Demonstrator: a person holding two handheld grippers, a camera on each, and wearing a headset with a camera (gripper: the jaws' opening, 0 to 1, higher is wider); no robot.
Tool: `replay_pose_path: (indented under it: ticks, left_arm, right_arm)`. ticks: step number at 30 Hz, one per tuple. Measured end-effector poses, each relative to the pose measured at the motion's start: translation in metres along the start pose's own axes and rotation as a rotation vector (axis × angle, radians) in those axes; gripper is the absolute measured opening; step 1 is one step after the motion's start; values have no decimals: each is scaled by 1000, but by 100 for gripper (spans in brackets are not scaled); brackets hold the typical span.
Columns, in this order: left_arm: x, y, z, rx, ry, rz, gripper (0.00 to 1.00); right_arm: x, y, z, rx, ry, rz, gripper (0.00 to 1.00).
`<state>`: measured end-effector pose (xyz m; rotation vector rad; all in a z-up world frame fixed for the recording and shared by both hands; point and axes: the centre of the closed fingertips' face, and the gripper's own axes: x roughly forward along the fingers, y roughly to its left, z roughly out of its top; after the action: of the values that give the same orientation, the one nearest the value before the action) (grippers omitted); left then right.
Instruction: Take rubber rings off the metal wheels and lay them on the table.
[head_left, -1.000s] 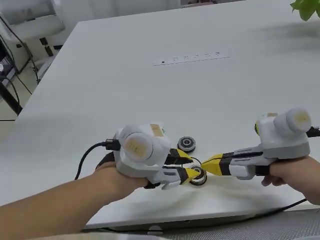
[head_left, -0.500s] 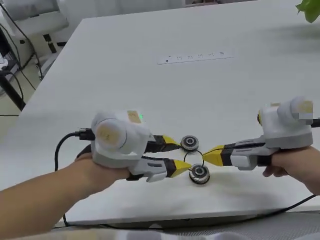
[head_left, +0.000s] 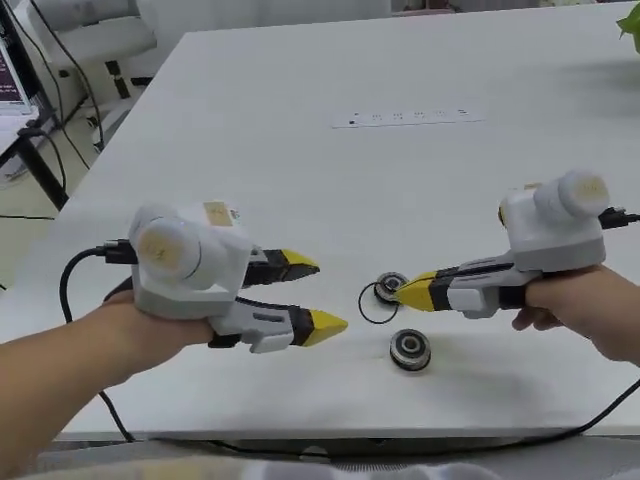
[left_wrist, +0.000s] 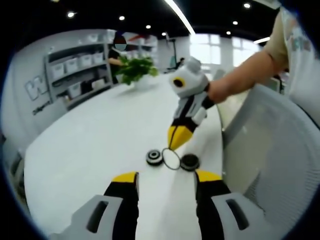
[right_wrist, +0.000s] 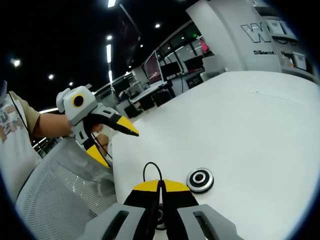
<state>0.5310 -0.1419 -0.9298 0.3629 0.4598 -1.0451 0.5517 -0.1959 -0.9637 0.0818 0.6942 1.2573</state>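
The rubber ring (head_left: 363, 304) is pulled free, clamped in the right gripper (head_left: 402, 292) fingers just beside the far metal wheel (head_left: 386, 283). The left gripper (head_left: 324, 294) is withdrawn from that wheel, fingers apart. Laying down is due.

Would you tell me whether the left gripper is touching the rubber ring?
Apart. In the head view, bare table separates the open left gripper from the rubber ring, which the right gripper pinches.

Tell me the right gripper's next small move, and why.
Probably lower the right gripper toward bare table beside the metal wheels and open it. Its jaws are shut on the thin rubber ring, which loops free of both wheels, so only laying it down seems left. The left gripper stands open, clear of it.
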Motion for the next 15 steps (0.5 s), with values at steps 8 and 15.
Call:
replay_pose_path:
  ticks: [8, 15]
  left_arm:
    - [-14, 7, -10, -27, 7, 34, 50]
    - [-20, 10, -17, -47, 18, 49, 53]
  right_arm:
    - [17, -2, -4, -8, 56, 1, 0]
    - [31, -2, -12, -24, 109, -3, 0]
